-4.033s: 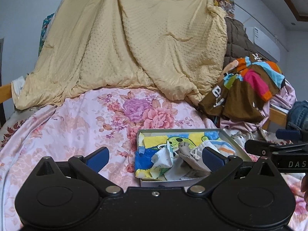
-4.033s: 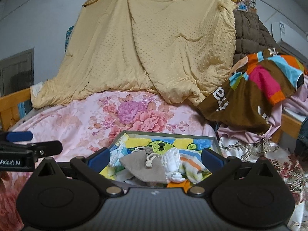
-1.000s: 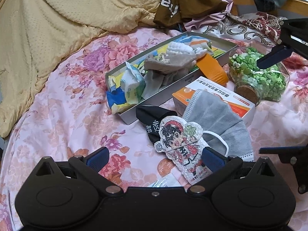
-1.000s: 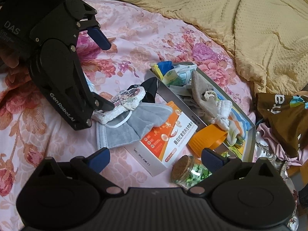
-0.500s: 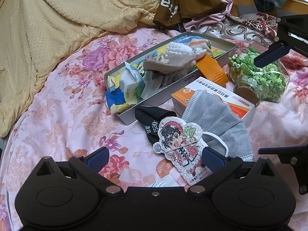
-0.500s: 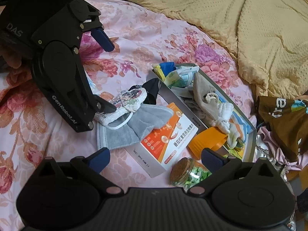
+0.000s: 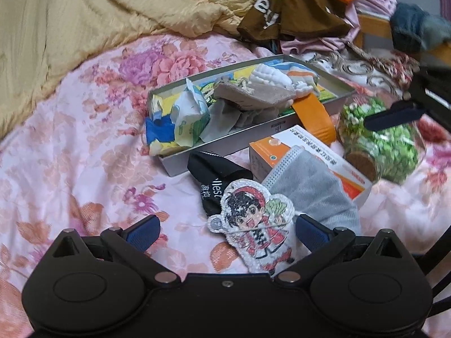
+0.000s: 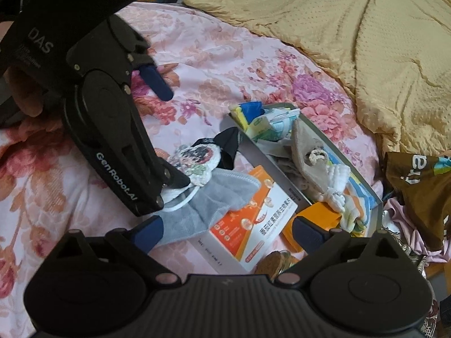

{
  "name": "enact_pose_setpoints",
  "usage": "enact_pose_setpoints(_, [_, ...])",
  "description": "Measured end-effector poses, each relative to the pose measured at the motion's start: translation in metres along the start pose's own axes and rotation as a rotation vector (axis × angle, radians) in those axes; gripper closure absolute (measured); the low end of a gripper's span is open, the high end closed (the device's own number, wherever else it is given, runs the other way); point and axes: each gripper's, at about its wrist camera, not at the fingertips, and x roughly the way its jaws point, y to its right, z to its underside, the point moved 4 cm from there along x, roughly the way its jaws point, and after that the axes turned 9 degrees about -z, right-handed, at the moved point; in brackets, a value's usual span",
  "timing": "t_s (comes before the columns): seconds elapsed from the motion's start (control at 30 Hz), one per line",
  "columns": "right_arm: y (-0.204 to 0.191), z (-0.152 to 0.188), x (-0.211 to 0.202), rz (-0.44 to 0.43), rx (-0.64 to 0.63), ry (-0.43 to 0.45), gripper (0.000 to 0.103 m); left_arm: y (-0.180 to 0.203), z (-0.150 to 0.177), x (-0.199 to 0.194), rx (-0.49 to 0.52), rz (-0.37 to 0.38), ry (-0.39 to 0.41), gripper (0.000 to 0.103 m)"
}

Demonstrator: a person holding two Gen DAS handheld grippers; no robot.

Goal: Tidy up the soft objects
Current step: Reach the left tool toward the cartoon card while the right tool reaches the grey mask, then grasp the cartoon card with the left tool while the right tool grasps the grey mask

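A home bedroom: floral bedsheet (image 7: 70,146), rumpled yellow blanket (image 8: 366,42), and heaped clothes (image 7: 304,8).

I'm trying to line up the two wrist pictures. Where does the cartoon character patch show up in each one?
Left wrist: the cartoon patch lies low and centre, between the open left gripper fingers, partly over the grey face mask.
Right wrist: the patch sits left of centre, at the tip of the left gripper, above the mask.
Shared landmark: the orange and white box under the mask.
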Motion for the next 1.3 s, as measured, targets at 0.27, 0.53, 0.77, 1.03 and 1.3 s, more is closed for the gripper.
enact_pose_setpoints(0.27, [0.003,0.0,0.007,0.006,0.004,-0.005,0.01,-0.004,0.002,0.017,-0.106,0.091,-0.061,0.013])
enact_pose_setpoints(0.53, [0.005,-0.001,0.012,0.01,0.019,-0.003,0.018,-0.013,0.006,0.027,-0.269,0.228,-0.12,0.039])
enact_pose_setpoints(0.77, [0.005,-0.002,0.014,0.005,0.026,-0.004,0.022,-0.015,0.005,0.025,-0.287,0.253,-0.121,0.052])
enact_pose_setpoints(1.03, [0.004,-0.001,0.016,-0.005,0.032,-0.005,0.024,-0.023,0.006,0.026,-0.36,0.269,-0.138,0.056])
enact_pose_setpoints(1.3, [0.003,-0.003,0.02,-0.036,0.072,0.007,0.038,-0.027,0.005,0.024,-0.416,0.268,-0.179,0.062])
